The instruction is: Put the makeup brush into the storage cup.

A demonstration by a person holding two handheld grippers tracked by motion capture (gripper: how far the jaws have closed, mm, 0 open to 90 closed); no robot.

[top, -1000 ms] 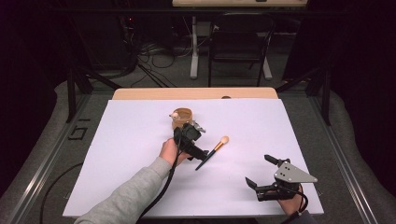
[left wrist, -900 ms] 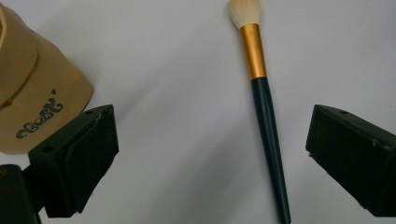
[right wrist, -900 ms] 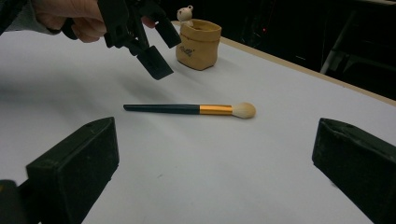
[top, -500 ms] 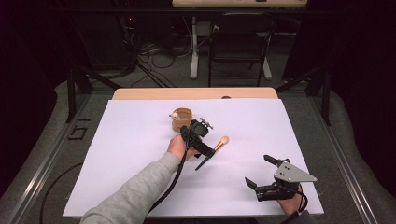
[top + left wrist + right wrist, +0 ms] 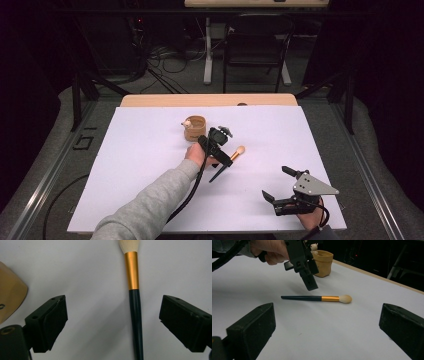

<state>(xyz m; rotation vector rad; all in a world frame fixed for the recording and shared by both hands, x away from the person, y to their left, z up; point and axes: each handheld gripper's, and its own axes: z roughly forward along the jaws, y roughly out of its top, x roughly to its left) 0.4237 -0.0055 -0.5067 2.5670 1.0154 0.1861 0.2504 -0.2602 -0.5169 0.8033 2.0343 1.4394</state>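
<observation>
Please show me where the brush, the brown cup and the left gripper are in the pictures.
brush (image 5: pixel 325 298), right gripper view, on its gold band.
brown cup (image 5: pixel 195 131), high view, on its front wall.
left gripper (image 5: pixel 220 152), high view, between its open jaws.

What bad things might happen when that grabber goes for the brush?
1. The brush lies nearer one jaw of the open left gripper than the other, so closing might push it sideways instead of pinching it.
2. Its handle is thin and round, so it may roll or slip out.
3. The little tan cup stands close by; a swing of the hand might knock it over.
</observation>
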